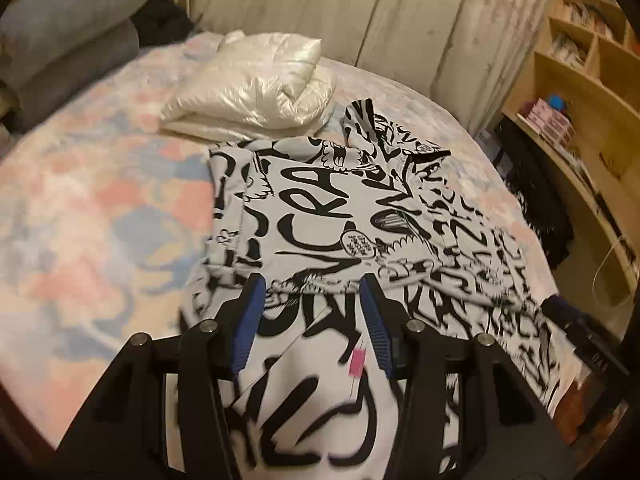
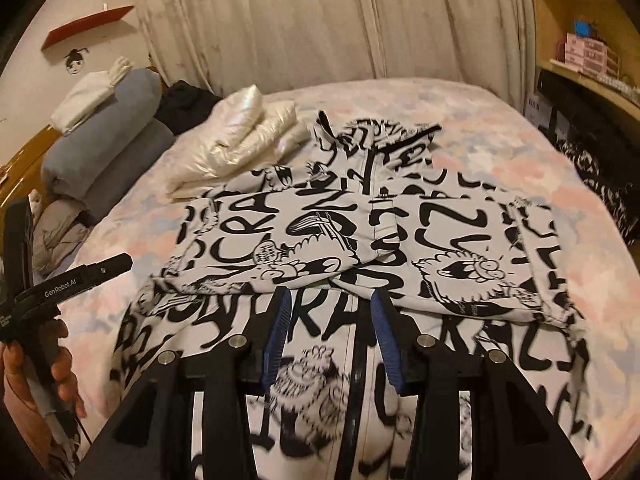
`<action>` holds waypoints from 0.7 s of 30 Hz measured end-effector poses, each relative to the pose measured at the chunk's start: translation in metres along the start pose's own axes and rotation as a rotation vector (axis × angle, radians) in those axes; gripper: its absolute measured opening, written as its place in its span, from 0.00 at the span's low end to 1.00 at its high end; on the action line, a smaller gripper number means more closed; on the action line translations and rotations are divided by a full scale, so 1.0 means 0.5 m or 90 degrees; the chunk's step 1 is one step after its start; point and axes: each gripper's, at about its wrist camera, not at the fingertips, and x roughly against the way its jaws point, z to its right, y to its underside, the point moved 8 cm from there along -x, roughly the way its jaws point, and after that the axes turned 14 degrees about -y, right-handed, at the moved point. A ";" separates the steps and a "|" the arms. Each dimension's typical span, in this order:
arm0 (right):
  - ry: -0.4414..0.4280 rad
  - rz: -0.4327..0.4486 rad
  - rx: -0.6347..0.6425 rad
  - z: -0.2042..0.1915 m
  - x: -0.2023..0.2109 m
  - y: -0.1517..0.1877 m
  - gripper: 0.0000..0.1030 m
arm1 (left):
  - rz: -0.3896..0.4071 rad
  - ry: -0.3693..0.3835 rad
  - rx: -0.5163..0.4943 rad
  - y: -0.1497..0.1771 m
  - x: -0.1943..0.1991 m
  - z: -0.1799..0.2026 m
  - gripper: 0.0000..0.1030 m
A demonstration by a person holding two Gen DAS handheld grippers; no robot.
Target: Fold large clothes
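A white jacket with black graffiti print (image 1: 320,208) (image 2: 360,232) lies flat on the bed, both sleeves folded across its chest and its collar at the far end. My left gripper (image 1: 312,284) hovers above the jacket's lower half, its blue-padded jaws apart with nothing pinched between them. My right gripper (image 2: 331,296) hangs over the zip line in the same way, open and holding nothing. In the right wrist view the left gripper's black body (image 2: 24,280) shows at the left edge, held by a hand (image 2: 40,372).
A folded pearly white puffer jacket (image 1: 252,84) (image 2: 236,140) lies beyond the printed one. Grey rolled bolsters (image 1: 60,40) (image 2: 108,136) sit at the bed's left end. Curtains hang behind the bed. Wooden shelves (image 1: 592,100) (image 2: 580,40) stand to the right. The pastel bedspread (image 1: 100,208) lies bare on the left.
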 end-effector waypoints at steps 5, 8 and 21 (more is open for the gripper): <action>0.010 0.020 0.030 -0.033 0.112 0.037 0.47 | 0.010 -0.050 -0.012 0.031 0.081 -0.031 0.51; 0.017 0.026 0.041 -0.038 0.168 0.065 0.52 | 0.023 -0.081 -0.012 0.045 0.114 -0.051 0.51; 0.049 -0.019 0.038 0.003 0.266 0.189 0.54 | 0.030 -0.257 -0.068 0.148 0.158 -0.108 0.70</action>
